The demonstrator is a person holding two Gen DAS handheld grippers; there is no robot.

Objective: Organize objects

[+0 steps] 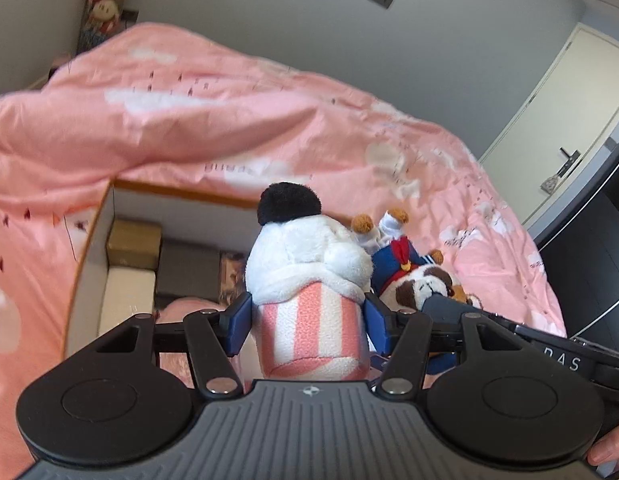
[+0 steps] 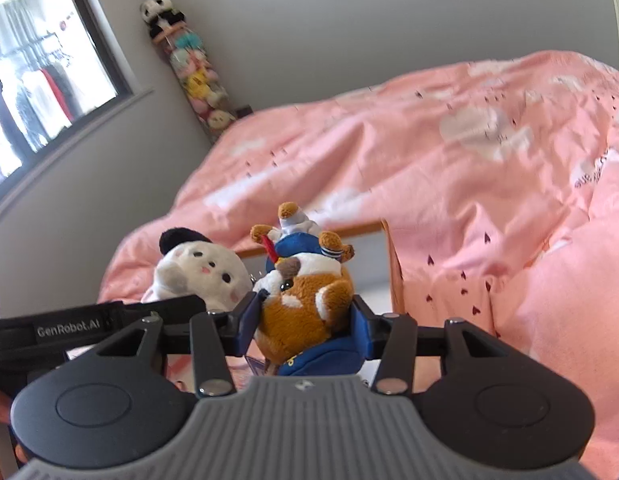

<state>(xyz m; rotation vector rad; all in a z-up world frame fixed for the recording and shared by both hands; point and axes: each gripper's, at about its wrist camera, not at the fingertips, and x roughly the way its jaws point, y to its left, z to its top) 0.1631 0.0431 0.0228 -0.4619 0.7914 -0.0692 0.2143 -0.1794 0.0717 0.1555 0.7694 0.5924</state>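
My left gripper (image 1: 307,322) is shut on a white plush toy (image 1: 309,276) with a black ear and a pink-and-white striped body, held above an open white box (image 1: 89,248) that sits on the pink bed. My right gripper (image 2: 305,320) is shut on a brown-and-white plush dog in a blue sailor suit (image 2: 305,292), which hangs upside down with its feet up. Each toy also shows in the other view: the dog (image 1: 413,276) just right of the white plush, the white plush (image 2: 201,272) just left of the dog. The two toys hang close together.
The box holds a tan carton (image 1: 133,244), a cream item (image 1: 127,300) and dark flat things. A pink duvet (image 2: 449,168) bulges around the box. Stacked plush toys (image 2: 197,76) stand in the room corner beside a window (image 2: 37,72). A door (image 1: 557,128) lies at the right.
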